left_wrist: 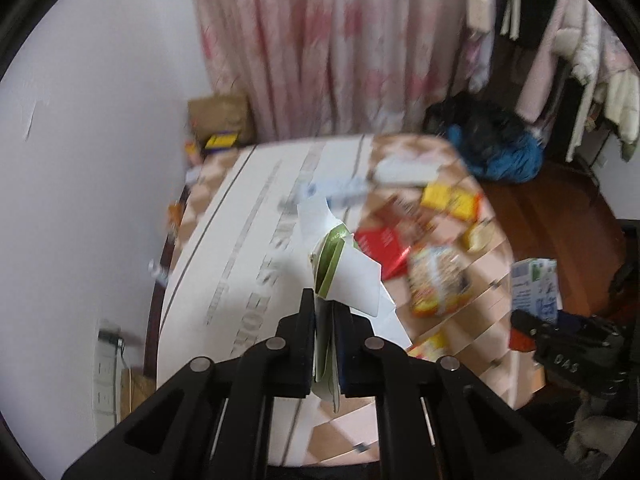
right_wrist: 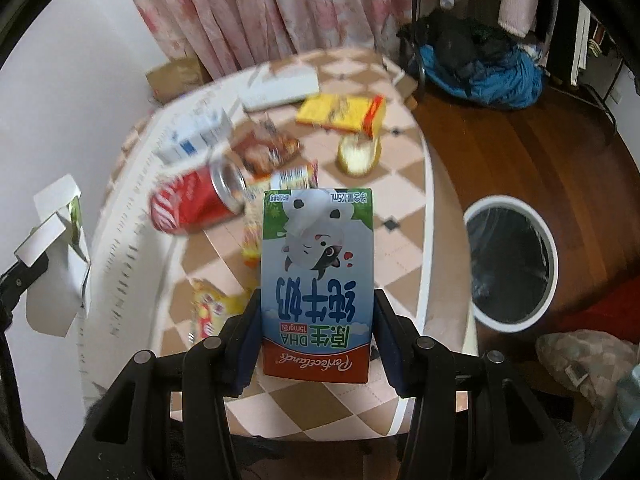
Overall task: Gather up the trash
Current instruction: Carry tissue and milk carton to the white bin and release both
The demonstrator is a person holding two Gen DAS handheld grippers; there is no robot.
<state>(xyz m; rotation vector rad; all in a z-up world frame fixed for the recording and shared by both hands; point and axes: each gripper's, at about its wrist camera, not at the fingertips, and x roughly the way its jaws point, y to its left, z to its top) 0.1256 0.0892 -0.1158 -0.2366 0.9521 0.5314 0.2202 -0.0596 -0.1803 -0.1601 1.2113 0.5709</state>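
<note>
Left gripper (left_wrist: 325,328) jaws pinch flattened white-green packaging (left_wrist: 344,268); right gripper (right_wrist: 316,336) jaws clamp a milk carton (right_wrist: 318,280) above the bench (right_wrist: 400,184), left of the bin (right_wrist: 510,264)

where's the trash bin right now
In the right wrist view, the bin stands on the wooden floor to the right of the table, beyond the held milk carton.

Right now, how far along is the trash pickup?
Nothing visibly binned yet. In hand: the left gripper pinches a flattened carton, and the right gripper holds a milk carton. The bin sits on the floor beside the table. Left: red can, yellow box, snack wrappers.
</note>
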